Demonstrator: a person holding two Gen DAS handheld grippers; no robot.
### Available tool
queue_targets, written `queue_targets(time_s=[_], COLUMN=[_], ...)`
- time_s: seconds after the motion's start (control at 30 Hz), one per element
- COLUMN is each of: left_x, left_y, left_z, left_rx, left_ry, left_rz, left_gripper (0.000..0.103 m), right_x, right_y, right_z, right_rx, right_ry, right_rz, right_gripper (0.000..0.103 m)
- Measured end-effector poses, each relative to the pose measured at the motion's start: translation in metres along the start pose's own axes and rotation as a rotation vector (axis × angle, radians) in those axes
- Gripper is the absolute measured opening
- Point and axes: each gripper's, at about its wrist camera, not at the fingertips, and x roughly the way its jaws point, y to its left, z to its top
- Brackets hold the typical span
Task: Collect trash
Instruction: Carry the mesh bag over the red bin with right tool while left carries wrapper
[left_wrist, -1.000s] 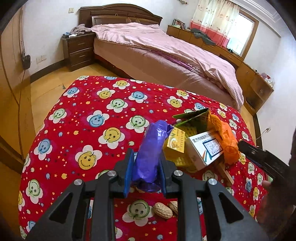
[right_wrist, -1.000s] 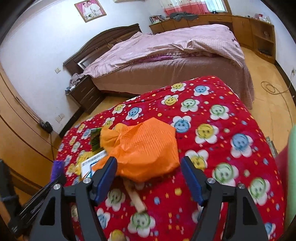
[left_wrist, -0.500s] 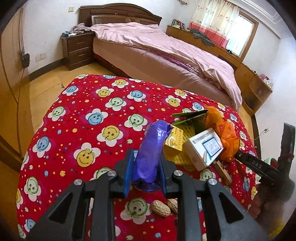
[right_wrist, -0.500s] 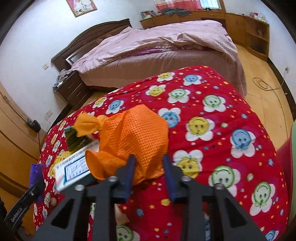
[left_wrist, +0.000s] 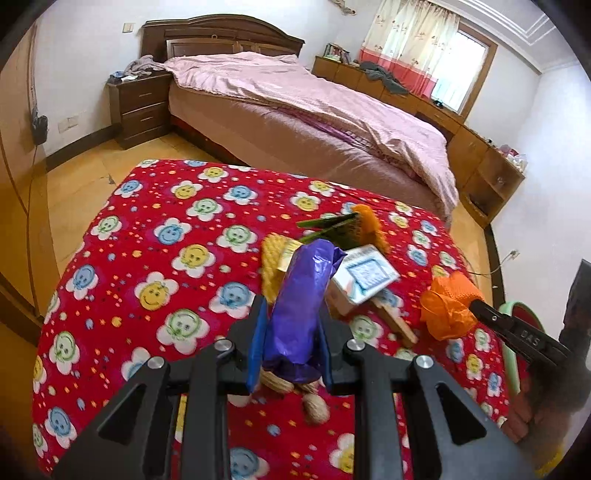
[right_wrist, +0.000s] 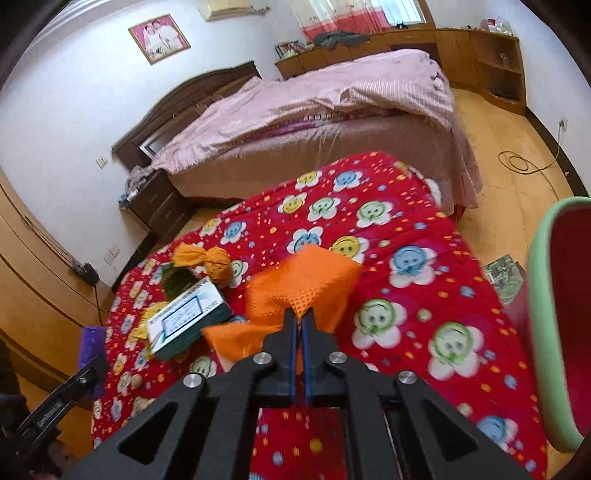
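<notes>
**A:** Starting at the left: clamps a purple wrapper (left_wrist: 299, 295) in the left gripper (left_wrist: 291, 314), jaws narrowed to the wrapper's width; holds it above the red cloth (left_wrist: 147, 258); risks a slip, gripping something glossy by its lower end only.

**B:** Agreed; worth minding the peanuts (left_wrist: 316, 408) at six o'clock, just under the wrapper; easy to overlook against so busy a pattern.

**A:** Moving right: leaves the white box (left_wrist: 364, 275) and the wooden stick (left_wrist: 395, 321) on the cloth at about two o'clock of the wrapper, gripped by neither tool.

**B:** Then the right gripper (right_wrist: 300, 317): has just been closing its jaws, now pinched almost together on a fold of the orange mesh bag (right_wrist: 303, 284); grips a thin edge only; could lose the mesh through a snag or a quick swing; hard to say whether it is fully clear of the cloth.

**A:** Probably heads for the green-rimmed red thing (right_wrist: 543, 332) at three o'clock; cannot confirm a bin; could knock its rim on the way.

**B:** As for writing: reads "DAS" on the right gripper's finger, seen from the left wrist at four o'clock; shows a blue-framed label on the box, too small to read.
</notes>
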Motion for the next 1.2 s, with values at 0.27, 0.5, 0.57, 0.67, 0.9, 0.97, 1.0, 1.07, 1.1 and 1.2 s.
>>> queue_targets(time_s=[0.27, 0.5, 0.57, 0.67, 0.9, 0.97, 1.0, 1.07, 1.1, 1.2], left_x=[-0.022, -0.032, -0.033, -0.033, -0.027, -0.024, -0.023, -0.019, -0.018, -0.012], left_y=[-0.031, -0.061, -0.069, -0.082, -0.111, -0.123, -0.127, -0.139, -0.146, -0.166], left_z=[-0.012, -0.024, -0.027, -0.03, -0.036, -0.039, -0.04, -0.044, -0.046, -0.051], left_rx=[0.043, 0.086, 0.096, 0.116, 0.171, 0.196, 0.205, 0.233, 0.246, 0.285], left_ry=[0.005, 0.029, 0.038, 0.051, 0.087, 0.103, 0.108, 0.118, 0.124, 0.144], left_rz=[-0.068, -0.142, -0.156, -0.177, -0.222, -0.245, -0.252, -0.262, -0.268, -0.288], left_gripper=[0.025, 0.025, 0.025, 0.025, 0.025, 0.025, 0.025, 0.025, 0.025, 0.025], right_x=[-0.071, -0.127, -0.143, -0.161, -0.188, -0.196, -0.199, -0.204, -0.206, -0.213], right_y=[-0.025, -0.056, -0.066, -0.081, -0.114, -0.125, -0.13, -0.14, -0.146, -0.165], right_z=[-0.012, -0.022, -0.024, -0.027, -0.032, -0.034, -0.035, -0.037, -0.039, -0.042], right_rx=[0.04, 0.092, 0.107, 0.129, 0.18, 0.2, 0.209, 0.226, 0.238, 0.27], right_ry=[-0.099, -0.186, -0.215, -0.247, -0.295, -0.309, -0.316, -0.327, -0.333, -0.342], right_rz=[0.023, 0.009, -0.002, -0.017, -0.062, -0.077, -0.084, -0.096, -0.105, -0.126], right_gripper=[0.004, 0.004, 0.004, 0.004, 0.004, 0.004, 0.004, 0.004, 0.004, 0.004])
